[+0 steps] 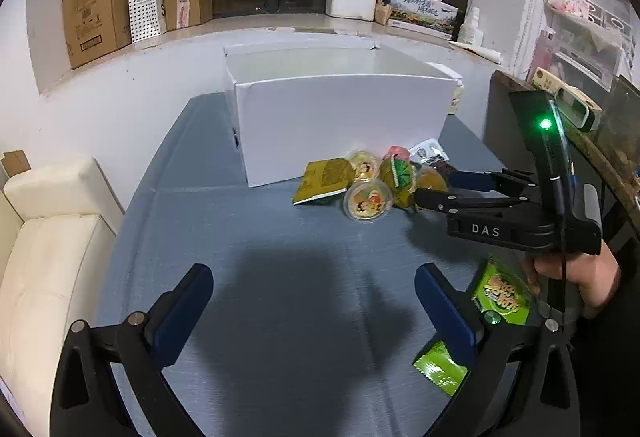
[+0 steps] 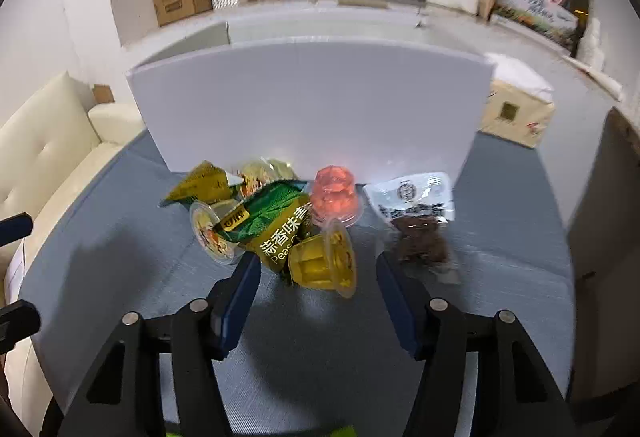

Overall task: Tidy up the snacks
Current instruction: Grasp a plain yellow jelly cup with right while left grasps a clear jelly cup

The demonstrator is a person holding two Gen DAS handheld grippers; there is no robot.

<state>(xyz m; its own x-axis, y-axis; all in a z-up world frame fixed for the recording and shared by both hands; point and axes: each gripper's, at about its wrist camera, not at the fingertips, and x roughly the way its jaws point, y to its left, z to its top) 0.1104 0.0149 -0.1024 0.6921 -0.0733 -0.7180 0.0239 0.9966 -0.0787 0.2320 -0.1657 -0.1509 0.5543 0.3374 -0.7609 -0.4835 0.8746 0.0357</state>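
A pile of snacks lies on the blue table before a white open box (image 1: 340, 117) (image 2: 312, 105). In the right wrist view, my right gripper (image 2: 318, 271) is open, its fingers on either side of a yellow jelly cup (image 2: 326, 261) lying on its side. Behind are a green pea packet (image 2: 272, 225), a pink jelly cup (image 2: 334, 197), a dark meat snack pack (image 2: 420, 225) and a yellow packet (image 2: 204, 183). My left gripper (image 1: 314, 291) is open and empty above bare table. The right gripper (image 1: 430, 187) shows there at the pile.
Two green packets (image 1: 502, 297) (image 1: 440, 367) lie by my left gripper's right finger. A cream sofa (image 1: 48, 237) stands left of the table. A dark cabinet (image 1: 560, 125) stands on the right. Cardboard boxes (image 1: 96, 3) sit on the window ledge behind.
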